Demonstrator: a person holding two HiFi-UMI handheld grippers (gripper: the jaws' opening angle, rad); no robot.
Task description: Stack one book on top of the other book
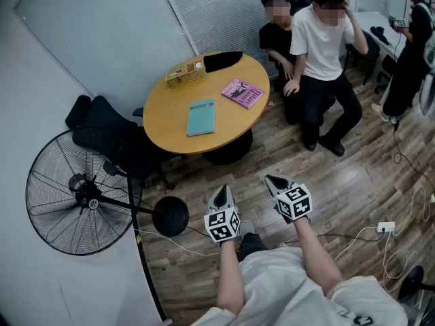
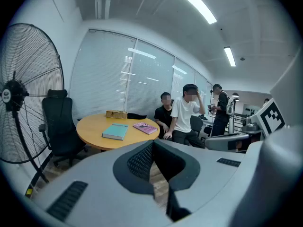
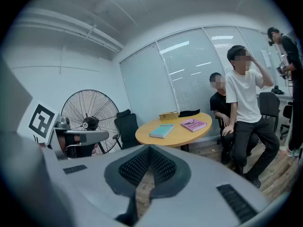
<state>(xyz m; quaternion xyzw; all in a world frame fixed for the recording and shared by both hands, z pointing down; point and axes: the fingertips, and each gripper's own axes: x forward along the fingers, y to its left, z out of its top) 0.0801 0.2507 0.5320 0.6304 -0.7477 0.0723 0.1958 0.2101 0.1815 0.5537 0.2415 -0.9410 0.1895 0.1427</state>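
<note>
A teal book point(image 1: 201, 117) point(image 2: 115, 131) point(image 3: 162, 131) lies flat near the middle of the round wooden table point(image 1: 163, 124). A pink book point(image 1: 242, 92) point(image 2: 145, 127) point(image 3: 193, 124) lies apart from it, nearer the table's right edge. My left gripper point(image 1: 220, 197) and right gripper point(image 1: 277, 181) hover over the wooden floor, well short of the table, both shut with nothing in them. The left gripper point(image 2: 158, 181) and the right gripper point(image 3: 142, 183) both look toward the table with their jaws closed.
A woven basket point(image 1: 185, 72) and a dark cloth point(image 1: 223, 60) sit at the table's far side. A large standing fan point(image 1: 78, 192) and a black chair point(image 1: 109, 134) stand left. Two people point(image 1: 319, 53) are right of the table, a third point(image 1: 408, 46) farther right. Cables point(image 1: 380, 240) lie on the floor.
</note>
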